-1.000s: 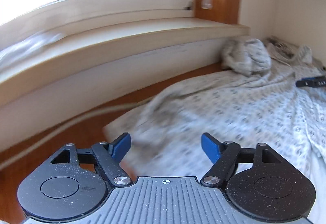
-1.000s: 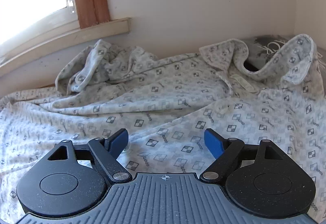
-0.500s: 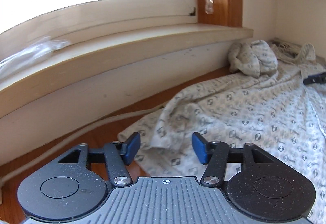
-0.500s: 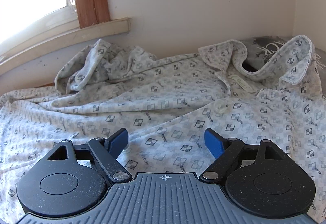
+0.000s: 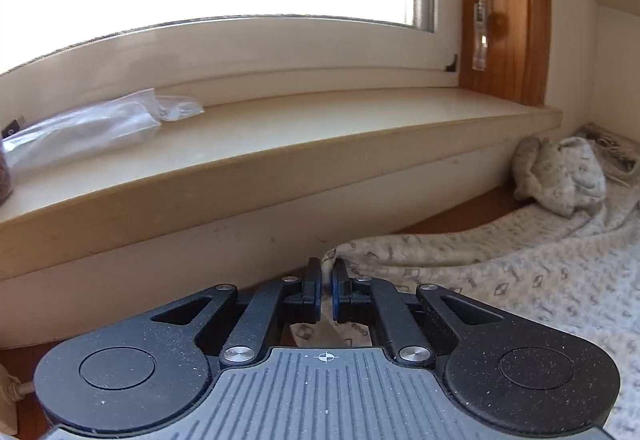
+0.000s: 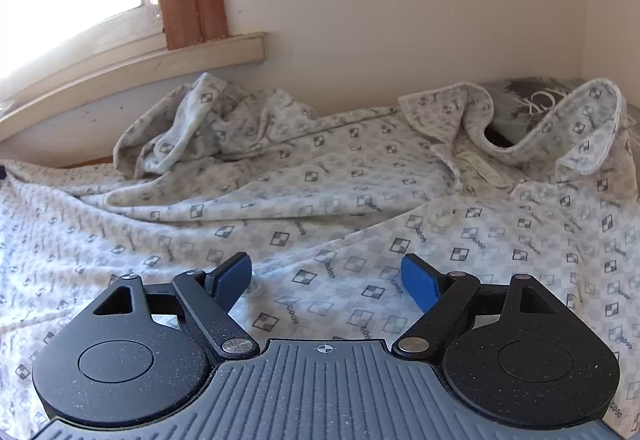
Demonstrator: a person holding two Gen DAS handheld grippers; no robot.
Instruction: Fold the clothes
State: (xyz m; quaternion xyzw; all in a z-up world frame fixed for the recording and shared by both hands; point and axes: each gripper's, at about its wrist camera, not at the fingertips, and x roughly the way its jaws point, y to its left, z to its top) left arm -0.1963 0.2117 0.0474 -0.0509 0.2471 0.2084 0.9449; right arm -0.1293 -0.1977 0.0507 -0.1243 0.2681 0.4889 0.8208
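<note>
A pale shirt [image 6: 328,200] with a grey checker print lies spread on a wooden surface, its collar [image 6: 548,132] at the far right and a bunched sleeve [image 6: 192,124] near the wall. In the left wrist view my left gripper [image 5: 327,272] is shut on the shirt's corner hem [image 5: 330,255], which pokes up between the blue pads. The rest of the shirt [image 5: 520,272] trails off to the right, with the crumpled sleeve [image 5: 560,172] far right. My right gripper [image 6: 326,274] hovers open over the shirt's middle, nothing between its fingers.
A window sill [image 5: 280,136] runs along the wall ahead of the left gripper, with a clear plastic bag [image 5: 84,128] on it. A wooden window frame [image 5: 504,12] stands at the right. A dark printed cushion [image 6: 532,100] lies behind the collar. A white cable end [image 5: 12,392] sits at bottom left.
My left gripper moved forward to the shirt's corner near the wall and its jaws went from wide open to shut on the hem. The right gripper stayed put and open.
</note>
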